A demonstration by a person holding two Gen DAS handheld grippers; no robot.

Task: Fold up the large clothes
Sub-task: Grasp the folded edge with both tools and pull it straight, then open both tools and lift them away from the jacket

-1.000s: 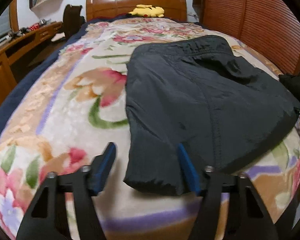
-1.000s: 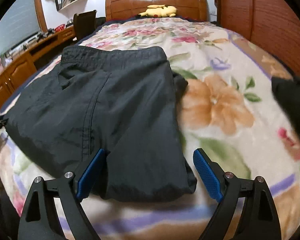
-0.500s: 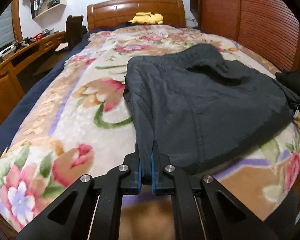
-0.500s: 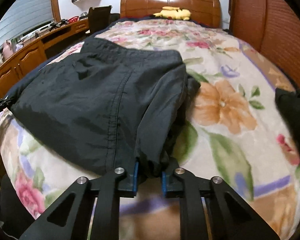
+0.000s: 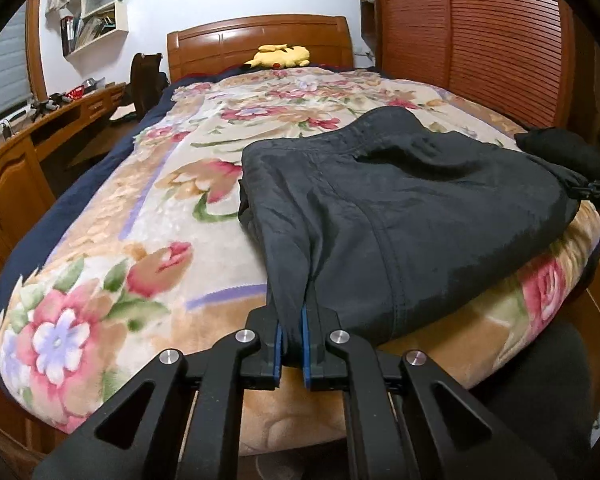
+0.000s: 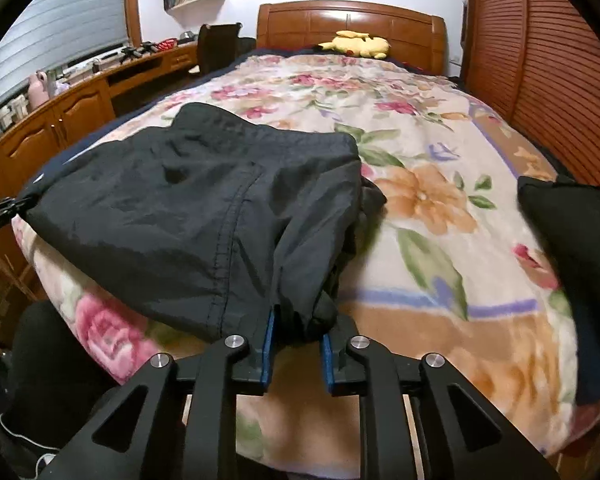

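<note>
A dark grey garment [image 5: 400,200] lies folded on the floral blanket, its near hem drawn taut over the foot edge of the bed. My left gripper [image 5: 291,340] is shut on the hem's left corner, blue pads pinching a thin fold. In the right wrist view the same garment [image 6: 188,208] runs down to my right gripper [image 6: 296,340]. A thick bunch of the right corner fills the space between that gripper's pads; its jaws are opening slightly but still grip the cloth. Each gripper shows at the other view's edge, the right gripper [image 5: 596,194] and the left gripper [image 6: 0,208].
The floral blanket [image 5: 140,220] covers the bed up to a wooden headboard [image 5: 260,36] with a yellow plush toy [image 5: 280,56]. Another black cloth [image 6: 572,232] lies at the bed's right side. A wooden desk [image 5: 20,152] runs along the left, a slatted wardrobe [image 5: 480,40] along the right.
Both grippers went from open around the near hem to closed on its corners, then pulled back and slightly up, dragging the hem over the bed's foot edge.
</note>
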